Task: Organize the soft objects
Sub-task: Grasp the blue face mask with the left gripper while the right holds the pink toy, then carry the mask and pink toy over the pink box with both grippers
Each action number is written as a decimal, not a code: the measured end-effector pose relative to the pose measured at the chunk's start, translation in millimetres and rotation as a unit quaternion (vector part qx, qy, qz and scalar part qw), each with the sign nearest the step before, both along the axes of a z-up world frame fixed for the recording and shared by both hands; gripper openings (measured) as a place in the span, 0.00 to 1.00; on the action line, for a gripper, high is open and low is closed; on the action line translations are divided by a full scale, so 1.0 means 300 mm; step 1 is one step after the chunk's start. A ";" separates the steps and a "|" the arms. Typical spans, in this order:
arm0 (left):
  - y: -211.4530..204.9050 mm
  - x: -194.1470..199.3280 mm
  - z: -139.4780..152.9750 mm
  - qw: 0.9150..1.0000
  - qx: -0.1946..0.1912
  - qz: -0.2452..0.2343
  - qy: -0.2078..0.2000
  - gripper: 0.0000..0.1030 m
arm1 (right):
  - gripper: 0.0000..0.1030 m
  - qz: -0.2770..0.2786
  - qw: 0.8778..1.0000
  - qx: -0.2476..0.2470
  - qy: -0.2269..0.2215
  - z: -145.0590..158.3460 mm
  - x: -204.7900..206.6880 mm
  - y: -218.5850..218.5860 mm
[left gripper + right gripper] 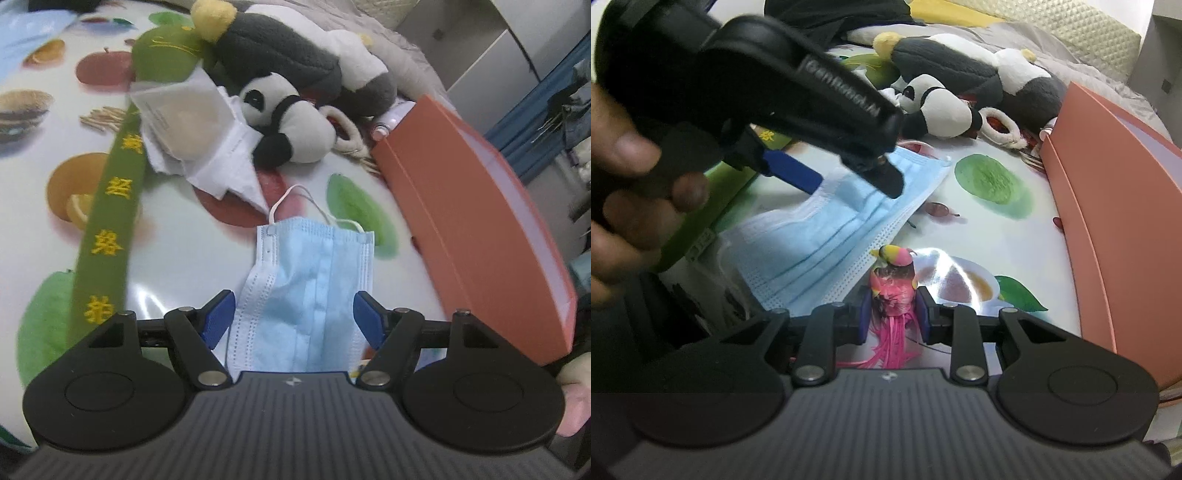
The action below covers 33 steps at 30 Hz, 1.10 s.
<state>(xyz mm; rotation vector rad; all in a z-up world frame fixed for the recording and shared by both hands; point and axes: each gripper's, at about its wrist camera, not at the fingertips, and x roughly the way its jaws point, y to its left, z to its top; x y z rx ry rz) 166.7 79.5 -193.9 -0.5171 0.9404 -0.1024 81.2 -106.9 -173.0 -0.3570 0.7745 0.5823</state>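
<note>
Mask (306, 291) dead centre, a pale blue surgical one, lying flat on the fruit-print tablecloth (177, 240) right between the fingers of the left gripper (293, 314). Those blue pads (218, 317) stand spread wide, clear of the fabric on either side, so nothing is clamped there. From the right wrist view the same left gripper (849, 177) hangs over the mask (827, 236), a hand (631, 192) wrapped round its handle.

Over to the right gripper (892, 308): its jaws are clenched on a small pink feathered toy bird (895, 284), head poking out ahead of the pads, pink tail feathers trailing back toward the body of the tool.

Ahead of the left gripper, beyond the mask's ear loops, sits a crumpled white paper packet (195, 136). Just past that, a little panda plush (291, 129) lies on its side, touching a larger grey-and-white plush with a yellow tip (288, 51). A long green plush with yellow embroidered characters (110, 221) runs away on the left side of the fingers. On the right side, an orange box (480, 221) stands tilted on the cloth, close to the mask but apart from it.
</note>
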 end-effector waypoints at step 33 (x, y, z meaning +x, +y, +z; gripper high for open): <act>-0.121 -0.058 0.045 0.997 0.075 -0.027 0.003 0.15 | 0.28 -0.033 0.999 0.022 0.009 0.038 0.032 -0.060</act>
